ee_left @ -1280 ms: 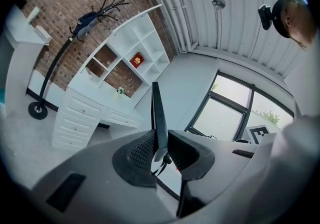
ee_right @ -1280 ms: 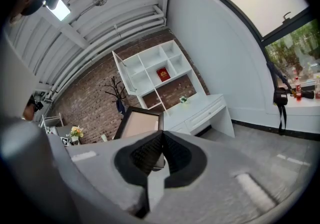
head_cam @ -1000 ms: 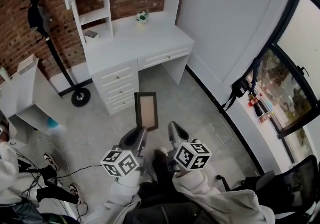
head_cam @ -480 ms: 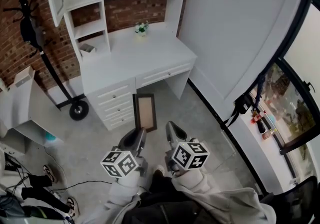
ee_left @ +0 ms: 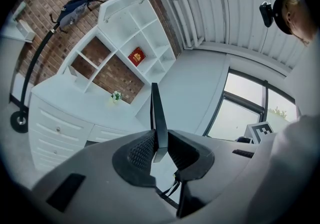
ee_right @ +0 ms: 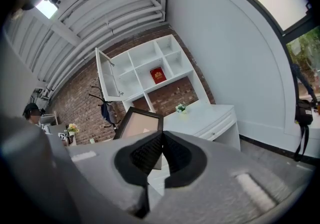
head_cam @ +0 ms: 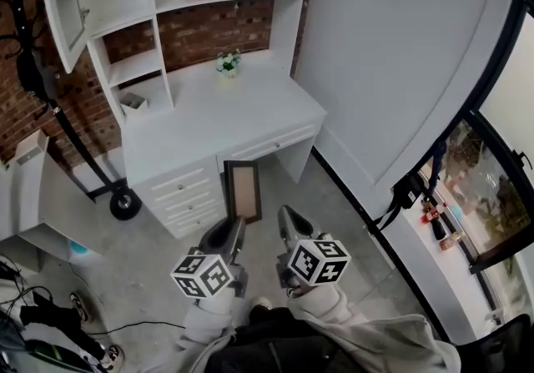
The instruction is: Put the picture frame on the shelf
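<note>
Stiff, light and likely glass-fronted, the picture frame (head_cam: 243, 190) is held upright before the desk (head_cam: 219, 113), its lower edge pinched in the left gripper (head_cam: 235, 223), a thin grip that may let it swing; the right gripper (head_cam: 287, 217) is closed, empty

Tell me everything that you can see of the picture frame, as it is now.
The picture frame is a rectangle with a narrow dark border around a plain tan panel; I cannot tell whether that panel is a picture or a backing. It is held upright in the air, in front of the white desk. The left gripper has its jaws shut on the lower edge, where the frame looks thin. The right gripper, jaws together, is beside it and does not touch it.
</note>
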